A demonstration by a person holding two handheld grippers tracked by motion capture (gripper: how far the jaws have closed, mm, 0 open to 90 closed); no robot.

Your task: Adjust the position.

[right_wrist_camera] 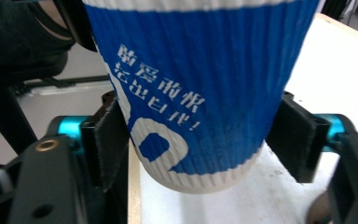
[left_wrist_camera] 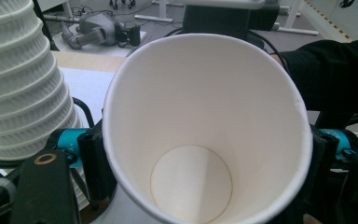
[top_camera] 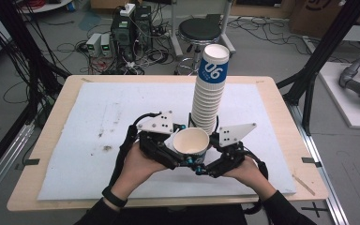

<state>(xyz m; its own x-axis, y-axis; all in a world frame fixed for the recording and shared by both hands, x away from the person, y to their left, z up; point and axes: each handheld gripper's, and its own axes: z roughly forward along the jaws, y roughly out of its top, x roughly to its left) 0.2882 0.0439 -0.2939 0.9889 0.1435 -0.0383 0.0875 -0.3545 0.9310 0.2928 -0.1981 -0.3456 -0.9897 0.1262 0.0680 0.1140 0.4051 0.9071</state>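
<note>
Paper cup (top_camera: 191, 140), clamped between both hand-held grippers

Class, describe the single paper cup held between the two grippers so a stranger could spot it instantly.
Start at the white mat on the wooden table and find the tall stack of cups. Just in front of it, the single cup sits between the left gripper and right gripper. Unlike the nested ones, it stands apart, its white inside showing.

The paper cup (right_wrist_camera: 200, 93) has a ribbed matt blue wall; its white inside (left_wrist_camera: 205, 116) looks smooth.
</note>
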